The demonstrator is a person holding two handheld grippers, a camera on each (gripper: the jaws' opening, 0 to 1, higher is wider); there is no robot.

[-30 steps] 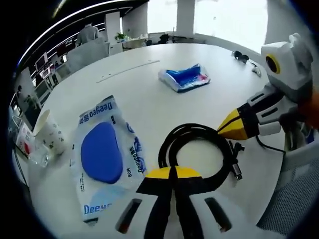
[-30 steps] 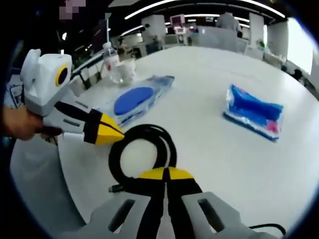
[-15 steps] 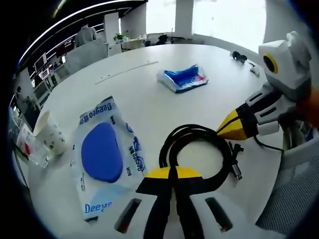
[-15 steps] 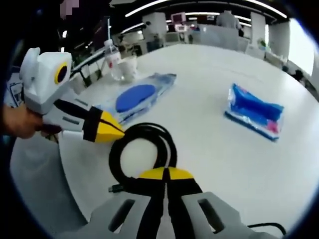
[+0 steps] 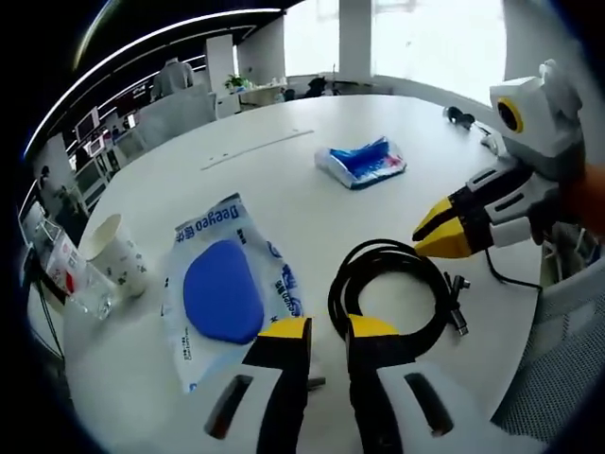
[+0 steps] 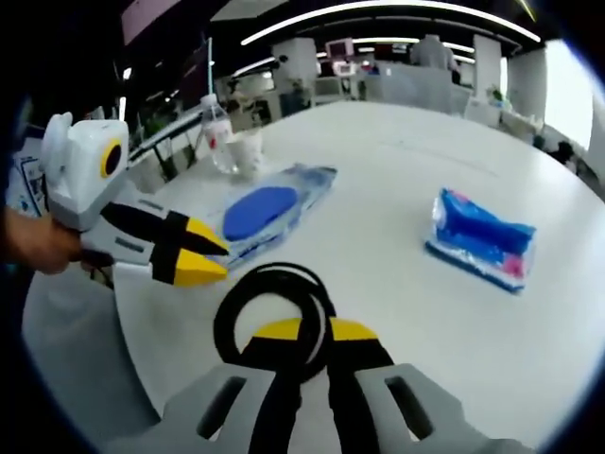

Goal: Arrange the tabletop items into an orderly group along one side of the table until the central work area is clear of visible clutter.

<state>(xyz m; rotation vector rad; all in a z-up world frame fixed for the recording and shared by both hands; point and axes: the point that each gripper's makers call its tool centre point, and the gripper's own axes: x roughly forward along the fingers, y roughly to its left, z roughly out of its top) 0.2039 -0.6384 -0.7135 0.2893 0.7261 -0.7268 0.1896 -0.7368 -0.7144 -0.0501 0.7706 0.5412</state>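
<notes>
Both jaws of the left gripper [image 5: 324,328] stand spread in the left gripper view, holding nothing, their yellow tips just short of the coiled black cable [image 5: 392,287] at about one o'clock from them. At ten o'clock lies the clear packet with the blue pad [image 5: 227,290], and beyond it, at nine, a paper cup [image 5: 117,264] and a plastic bottle [image 5: 66,277] near the edge of the white table [image 5: 265,180]. The blue tissue pack [image 5: 362,162] sits well apart at twelve. The right gripper [image 5: 437,230] enters from three o'clock, its tips slightly parted at the coil's far rim. In the right gripper view, that gripper's [image 6: 302,330] own jaws are parted around a strand of the cable [image 6: 274,301], not visibly pinching it; the left gripper [image 6: 201,257] hangs open at nine o'clock beside the loop. The packet [image 6: 269,205] lies at eleven, the tissue pack [image 6: 482,239] at two. My worry is the coil: with neither jaw clamped, any drag would likely catch one strand, so the loops spring apart and sprawl. The cable's plug end [image 5: 458,312] lies near the table edge and could slide off. Two grippers closing on one loop may also collide.
</notes>
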